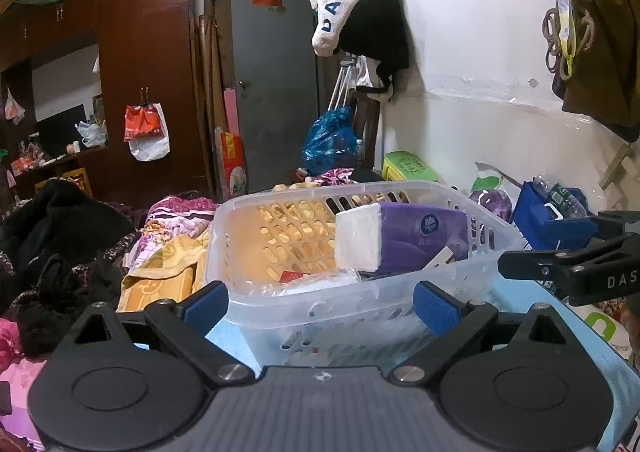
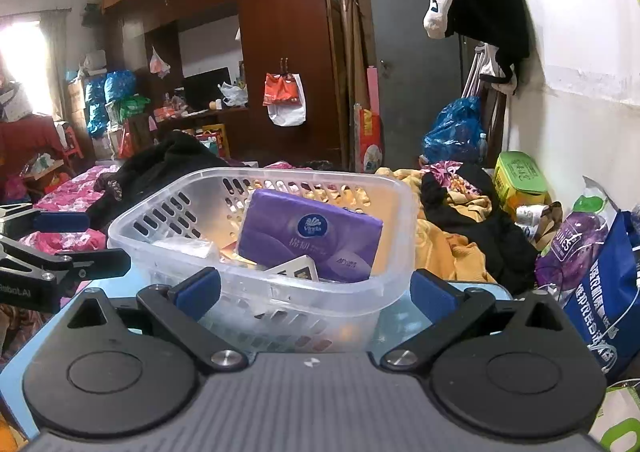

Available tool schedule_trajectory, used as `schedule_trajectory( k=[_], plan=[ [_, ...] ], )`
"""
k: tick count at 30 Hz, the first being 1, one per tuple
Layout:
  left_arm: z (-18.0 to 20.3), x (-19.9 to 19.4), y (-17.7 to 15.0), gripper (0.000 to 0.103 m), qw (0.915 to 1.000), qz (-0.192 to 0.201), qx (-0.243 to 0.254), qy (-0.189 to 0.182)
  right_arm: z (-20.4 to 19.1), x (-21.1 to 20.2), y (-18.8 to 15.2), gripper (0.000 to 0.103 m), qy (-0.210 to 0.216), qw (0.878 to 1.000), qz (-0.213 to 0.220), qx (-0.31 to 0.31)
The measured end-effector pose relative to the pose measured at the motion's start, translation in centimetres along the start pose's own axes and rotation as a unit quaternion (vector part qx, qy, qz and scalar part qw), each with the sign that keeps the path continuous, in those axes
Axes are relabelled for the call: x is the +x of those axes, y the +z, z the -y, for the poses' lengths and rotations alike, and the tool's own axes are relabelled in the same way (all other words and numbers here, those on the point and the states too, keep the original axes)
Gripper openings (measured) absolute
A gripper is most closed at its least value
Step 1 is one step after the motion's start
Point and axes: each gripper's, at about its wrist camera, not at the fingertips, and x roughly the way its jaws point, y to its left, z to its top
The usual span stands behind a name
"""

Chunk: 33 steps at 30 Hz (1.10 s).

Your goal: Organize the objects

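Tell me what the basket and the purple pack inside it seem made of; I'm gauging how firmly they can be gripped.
The basket looks like thin translucent plastic, semi-glossy: objects and orange cloth show through its slotted walls. The purple pack seems to be soft tissues in glossy plastic film: it catches highlights, and the white end in the left wrist view looks like stacked paper, though that is uncertain.

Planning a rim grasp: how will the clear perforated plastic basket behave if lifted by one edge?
The clear perforated plastic basket has thin, slotted walls, so it will probably flex. It is likely light, though the purple tissue pack leaning inside may slide and tilt it. Its smooth rim could slip.
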Motion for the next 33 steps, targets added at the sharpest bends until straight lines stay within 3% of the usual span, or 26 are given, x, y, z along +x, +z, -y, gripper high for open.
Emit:
schedule_trajectory(
  k=[33],
  plan=[
    [0.35,0.32,-0.04,0.100,1.0000,-0.004,0.002,-0.003,-0.06,0.21,-0.11,0.103,0.000,1.000,-0.006,0.000]
  ],
)
